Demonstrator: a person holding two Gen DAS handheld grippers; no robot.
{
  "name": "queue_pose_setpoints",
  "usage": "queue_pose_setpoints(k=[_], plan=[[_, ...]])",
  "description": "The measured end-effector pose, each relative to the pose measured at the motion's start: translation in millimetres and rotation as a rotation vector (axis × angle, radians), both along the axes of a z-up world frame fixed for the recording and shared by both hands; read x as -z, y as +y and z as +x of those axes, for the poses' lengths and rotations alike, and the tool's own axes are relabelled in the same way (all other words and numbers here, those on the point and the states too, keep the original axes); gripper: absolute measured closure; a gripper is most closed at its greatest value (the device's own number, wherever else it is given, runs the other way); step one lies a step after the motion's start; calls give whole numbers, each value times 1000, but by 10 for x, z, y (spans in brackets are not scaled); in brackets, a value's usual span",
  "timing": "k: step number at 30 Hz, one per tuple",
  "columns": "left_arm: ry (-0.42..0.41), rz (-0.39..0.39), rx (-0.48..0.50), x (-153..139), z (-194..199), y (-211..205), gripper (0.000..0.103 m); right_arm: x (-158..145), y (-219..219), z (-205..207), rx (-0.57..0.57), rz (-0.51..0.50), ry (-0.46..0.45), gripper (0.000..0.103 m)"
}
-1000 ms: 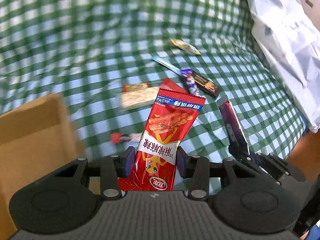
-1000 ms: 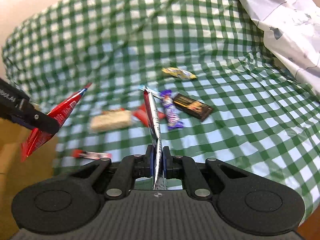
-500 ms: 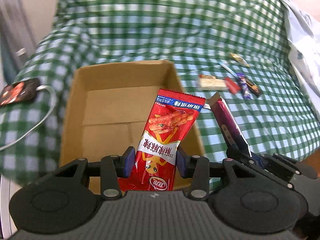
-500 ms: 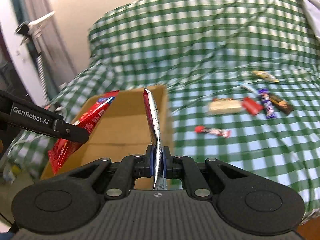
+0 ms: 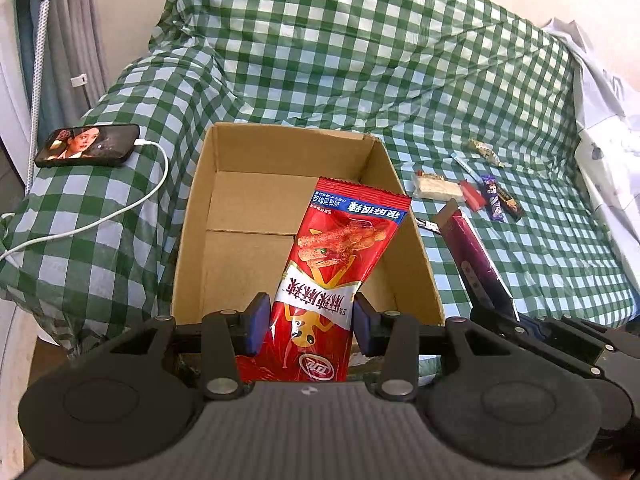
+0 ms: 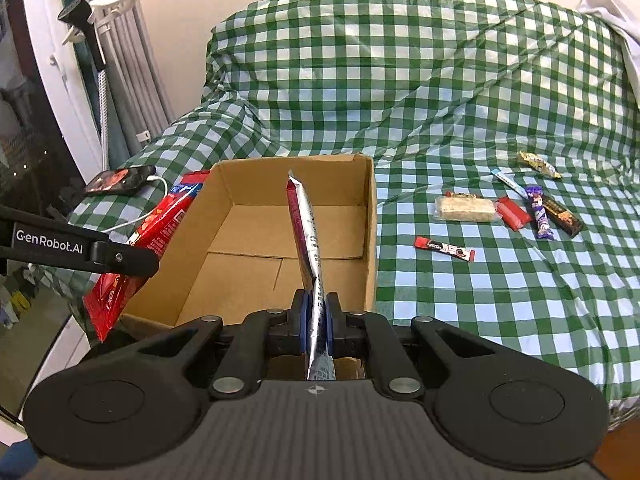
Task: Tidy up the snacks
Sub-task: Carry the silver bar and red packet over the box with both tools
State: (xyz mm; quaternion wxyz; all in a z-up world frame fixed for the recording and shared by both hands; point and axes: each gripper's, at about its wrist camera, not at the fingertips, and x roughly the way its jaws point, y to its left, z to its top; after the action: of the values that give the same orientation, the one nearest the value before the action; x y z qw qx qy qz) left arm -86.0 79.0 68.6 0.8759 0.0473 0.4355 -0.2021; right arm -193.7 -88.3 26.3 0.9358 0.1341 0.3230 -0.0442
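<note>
Left wrist: red snack packet (image 5: pixel 320 280) clamped between left claw (image 5: pixel 306 322) pads.

A green-checked sofa (image 6: pixel 460 92) carried a cardboard box (image 6: pixel 370 236) at centre, loose snacks (image 6: pixel 466 209) at right, a phone (image 5: pixel 88 145) at left.

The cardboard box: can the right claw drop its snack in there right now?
Probably yes. The cardboard box is open on top with nothing inside, and the right claw, shut on the purple snack packet, hangs by its near edge. The left claw with its red chip packet sits off to the side.
</note>
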Motion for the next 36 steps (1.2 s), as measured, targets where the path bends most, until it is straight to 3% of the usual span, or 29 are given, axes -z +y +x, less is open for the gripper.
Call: queue_pose_setpoints(k=[9, 36], plan=[[-6, -18, 2, 17, -28, 125, 55, -67, 174, 42, -25, -43, 13, 94], [22, -15, -12, 97, 83, 129, 55, 7, 200, 195, -39, -43, 51, 94]])
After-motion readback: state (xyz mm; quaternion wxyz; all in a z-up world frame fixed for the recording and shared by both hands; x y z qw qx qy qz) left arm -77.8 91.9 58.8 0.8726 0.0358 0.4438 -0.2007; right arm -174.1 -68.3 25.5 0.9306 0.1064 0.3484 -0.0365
